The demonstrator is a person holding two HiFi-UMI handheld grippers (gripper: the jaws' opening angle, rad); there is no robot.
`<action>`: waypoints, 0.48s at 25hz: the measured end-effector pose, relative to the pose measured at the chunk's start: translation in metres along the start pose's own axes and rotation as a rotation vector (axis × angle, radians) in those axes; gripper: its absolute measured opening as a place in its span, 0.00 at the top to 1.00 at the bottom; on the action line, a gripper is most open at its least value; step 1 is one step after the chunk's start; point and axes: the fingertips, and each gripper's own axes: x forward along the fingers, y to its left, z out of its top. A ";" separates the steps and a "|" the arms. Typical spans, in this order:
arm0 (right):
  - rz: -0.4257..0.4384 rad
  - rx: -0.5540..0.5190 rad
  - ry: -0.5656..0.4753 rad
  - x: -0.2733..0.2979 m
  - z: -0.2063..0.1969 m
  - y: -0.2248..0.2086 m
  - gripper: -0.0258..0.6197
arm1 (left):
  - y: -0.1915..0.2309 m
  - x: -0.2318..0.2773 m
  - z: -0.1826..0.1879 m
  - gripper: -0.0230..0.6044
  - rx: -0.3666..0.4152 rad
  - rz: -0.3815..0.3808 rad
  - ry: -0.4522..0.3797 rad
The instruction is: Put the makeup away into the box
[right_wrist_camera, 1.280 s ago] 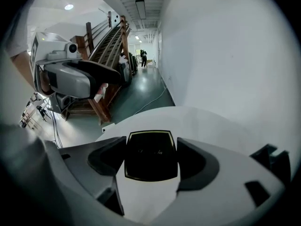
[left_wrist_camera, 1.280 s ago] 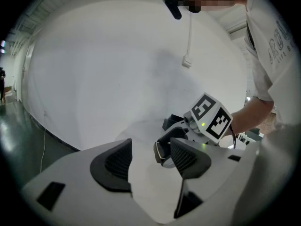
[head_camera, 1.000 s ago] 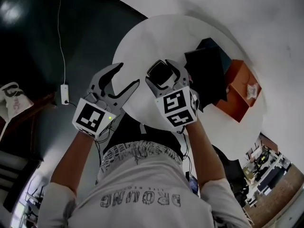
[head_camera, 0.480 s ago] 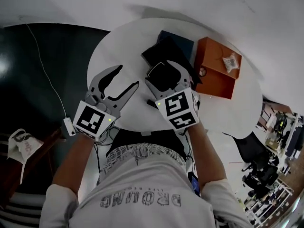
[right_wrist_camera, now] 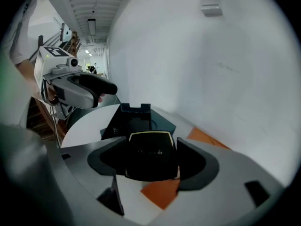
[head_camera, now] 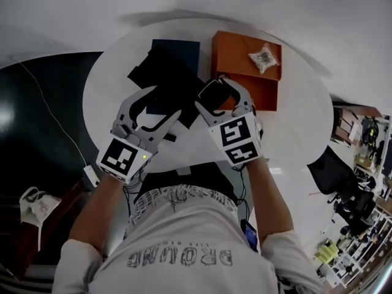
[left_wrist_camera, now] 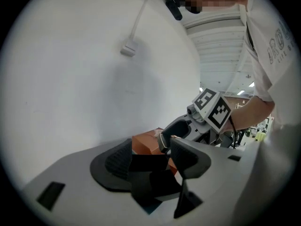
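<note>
Round white table (head_camera: 294, 127), white wall (left_wrist_camera: 70, 79), orange box (head_camera: 236, 57), right gripper (head_camera: 215, 90) fingers clamped on black compact (right_wrist_camera: 151, 155), left gripper (head_camera: 163, 103) fingers apart

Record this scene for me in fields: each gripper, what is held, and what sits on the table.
left gripper: jaws apart, empty, over the black carton
right gripper: shut on a black compact case, at the near edge of the orange box
orange box: open top, small packet lying inside
black carton: left of the orange box, overlapping a dark blue panel
surface: round white table
task state: compact case not yet in the orange box
</note>
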 end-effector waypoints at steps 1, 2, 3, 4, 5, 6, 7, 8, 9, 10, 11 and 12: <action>-0.004 0.012 0.004 -0.003 -0.009 -0.011 0.42 | -0.007 0.009 0.001 0.54 -0.001 -0.006 0.002; -0.007 0.026 0.009 -0.006 -0.018 -0.021 0.42 | -0.014 0.018 0.001 0.54 0.003 -0.012 0.006; -0.009 0.040 0.014 -0.008 -0.027 -0.030 0.42 | -0.020 0.027 0.002 0.54 0.007 -0.017 0.012; -0.009 0.052 0.019 -0.010 -0.036 -0.040 0.42 | -0.025 0.035 0.001 0.54 0.007 -0.020 0.018; -0.010 0.062 0.026 -0.011 -0.045 -0.049 0.42 | -0.030 0.043 0.000 0.54 0.004 -0.021 0.025; -0.010 0.069 0.034 -0.012 -0.054 -0.057 0.42 | -0.034 0.050 -0.002 0.54 0.002 -0.022 0.031; -0.009 0.076 0.042 -0.013 -0.062 -0.064 0.42 | -0.038 0.057 -0.003 0.54 0.001 -0.022 0.036; -0.006 0.082 0.050 -0.013 -0.071 -0.071 0.42 | -0.042 0.064 -0.003 0.54 0.001 -0.022 0.039; -0.002 0.088 0.058 -0.013 -0.079 -0.076 0.42 | -0.045 0.071 -0.003 0.54 0.000 -0.021 0.042; 0.003 0.095 0.068 -0.012 -0.088 -0.081 0.42 | -0.049 0.077 -0.003 0.54 -0.001 -0.020 0.046; 0.010 0.102 0.078 -0.012 -0.096 -0.085 0.42 | -0.052 0.083 -0.004 0.54 -0.002 -0.020 0.051; 0.016 0.109 0.089 -0.011 -0.105 -0.089 0.42 | -0.055 0.089 -0.005 0.54 -0.003 -0.020 0.054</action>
